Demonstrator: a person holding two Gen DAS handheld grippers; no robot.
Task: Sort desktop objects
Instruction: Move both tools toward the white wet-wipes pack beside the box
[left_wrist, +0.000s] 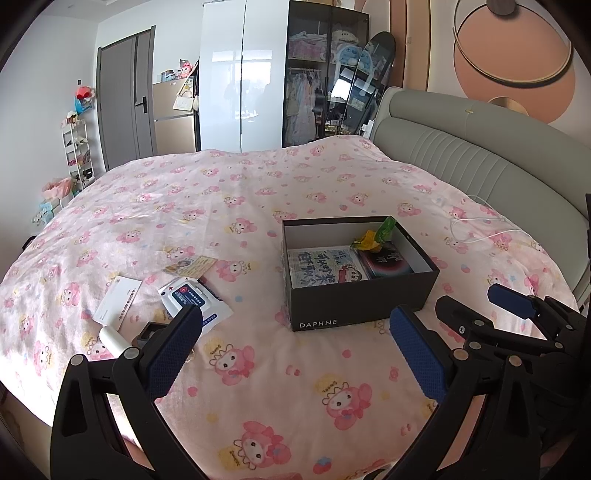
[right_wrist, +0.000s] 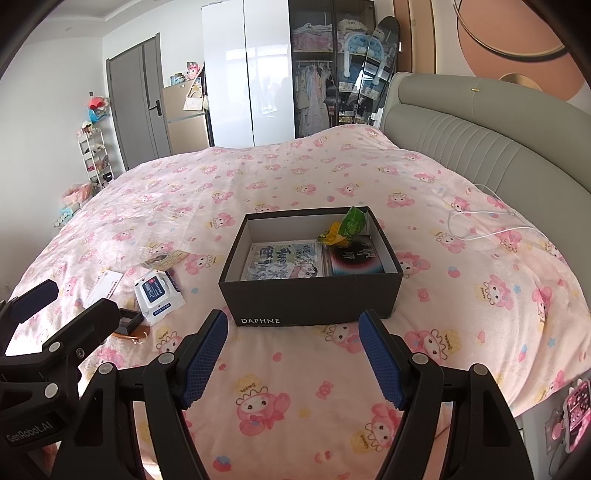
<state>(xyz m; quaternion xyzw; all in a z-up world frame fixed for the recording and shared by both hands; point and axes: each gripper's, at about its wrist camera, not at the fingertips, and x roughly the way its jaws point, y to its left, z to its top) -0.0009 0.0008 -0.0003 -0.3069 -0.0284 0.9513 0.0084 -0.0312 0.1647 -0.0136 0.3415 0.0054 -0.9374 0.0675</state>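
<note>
So the box (right_wrist: 310, 291) already holds two booklets and a green snack bag (right_wrist: 352, 221). Left on the blanket beside it: wipes pack (right_wrist: 157, 293), white card (left_wrist: 117, 303), small photo card (left_wrist: 192, 266). Both my left tongs (left_wrist: 295, 350) and right tongs (right_wrist: 295, 358) hang spread and empty.

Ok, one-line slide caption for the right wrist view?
Open right gripper faces the black DAPHNE box on a pink bedspread, wipes pack left.

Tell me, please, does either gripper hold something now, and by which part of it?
Nothing is held. The left gripper and the right gripper both have open jaws with only the pink bedspread between them, in front of the black box.
</note>
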